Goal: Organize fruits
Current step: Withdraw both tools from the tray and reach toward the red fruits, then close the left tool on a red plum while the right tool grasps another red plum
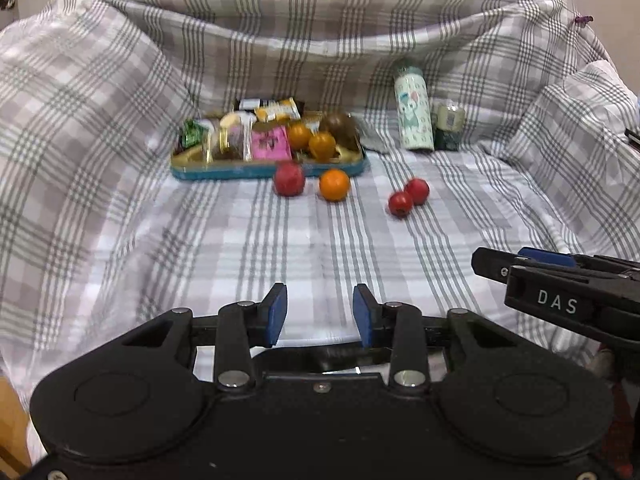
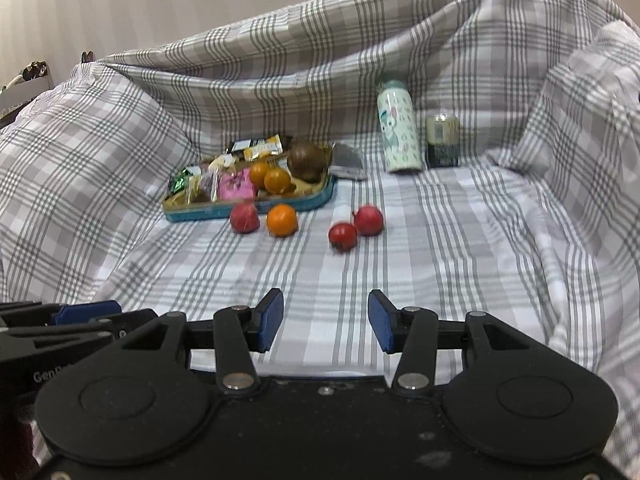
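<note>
Here, left gripper (image 1: 320,312) and right gripper (image 2: 326,320) gaping, empty | orange (image 1: 334,185) and three red fruits (image 1: 289,179) loose near blue tray (image 1: 256,170) | plaid sheet (image 1: 120,220) beneath.

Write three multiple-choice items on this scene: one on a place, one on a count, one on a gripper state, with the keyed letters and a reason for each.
1. Where does the loose orange fruit lie?
A. on the plaid cloth just in front of the blue-rimmed tray
B. inside the tray
C. atop the patterned bottle

2. How many red round fruits lie loose on the cloth?
A. one
B. three
C. five

3. How does the left gripper stand?
A. shut on a fruit
B. open and empty
C. shut on the cloth

Answers:
1 A, it sits on cloth in front of the tray rim.
2 B, one by the orange fruit, two together further right.
3 B, a bare gap shows between its blue pads.
</note>
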`<state>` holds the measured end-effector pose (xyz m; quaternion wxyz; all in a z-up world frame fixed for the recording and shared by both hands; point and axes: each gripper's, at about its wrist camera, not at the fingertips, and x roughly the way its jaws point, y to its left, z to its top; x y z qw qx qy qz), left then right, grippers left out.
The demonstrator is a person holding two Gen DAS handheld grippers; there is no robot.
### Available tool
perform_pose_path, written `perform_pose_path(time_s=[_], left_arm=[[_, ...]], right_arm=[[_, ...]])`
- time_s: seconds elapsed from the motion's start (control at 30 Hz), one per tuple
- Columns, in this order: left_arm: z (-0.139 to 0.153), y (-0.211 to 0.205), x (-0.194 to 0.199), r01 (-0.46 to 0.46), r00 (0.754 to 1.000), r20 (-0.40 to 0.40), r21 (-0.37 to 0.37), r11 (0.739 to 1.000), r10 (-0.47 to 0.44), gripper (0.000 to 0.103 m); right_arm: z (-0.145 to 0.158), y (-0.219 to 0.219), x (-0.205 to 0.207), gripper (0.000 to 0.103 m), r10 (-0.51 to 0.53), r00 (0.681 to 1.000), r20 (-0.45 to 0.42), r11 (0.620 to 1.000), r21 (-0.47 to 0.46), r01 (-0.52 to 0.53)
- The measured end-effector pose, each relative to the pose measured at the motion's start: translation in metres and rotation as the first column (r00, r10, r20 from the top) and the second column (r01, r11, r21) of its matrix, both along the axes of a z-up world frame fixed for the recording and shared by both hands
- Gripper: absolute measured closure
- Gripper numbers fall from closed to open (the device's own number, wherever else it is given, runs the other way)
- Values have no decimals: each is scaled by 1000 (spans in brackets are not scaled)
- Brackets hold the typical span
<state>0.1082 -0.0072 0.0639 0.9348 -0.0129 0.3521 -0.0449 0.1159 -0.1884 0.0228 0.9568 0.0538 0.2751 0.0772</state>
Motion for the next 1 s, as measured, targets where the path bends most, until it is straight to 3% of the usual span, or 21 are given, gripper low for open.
perform_pose_path(time_s=[0.4, 0.63, 1.0], left_arm=[[10, 4, 63, -19, 998, 67, 22, 1000, 17, 59], [11, 11, 106, -48, 997, 63, -9, 999, 48, 59], [-14, 15, 160, -65, 998, 22, -19, 998, 65, 59]], right_arm=[[17, -10, 69, 54, -62, 998, 26, 998, 15, 62], [30, -11, 110, 54, -93, 994, 62, 996, 20, 92], [8, -10, 162, 54, -106, 993, 46, 994, -19, 107]])
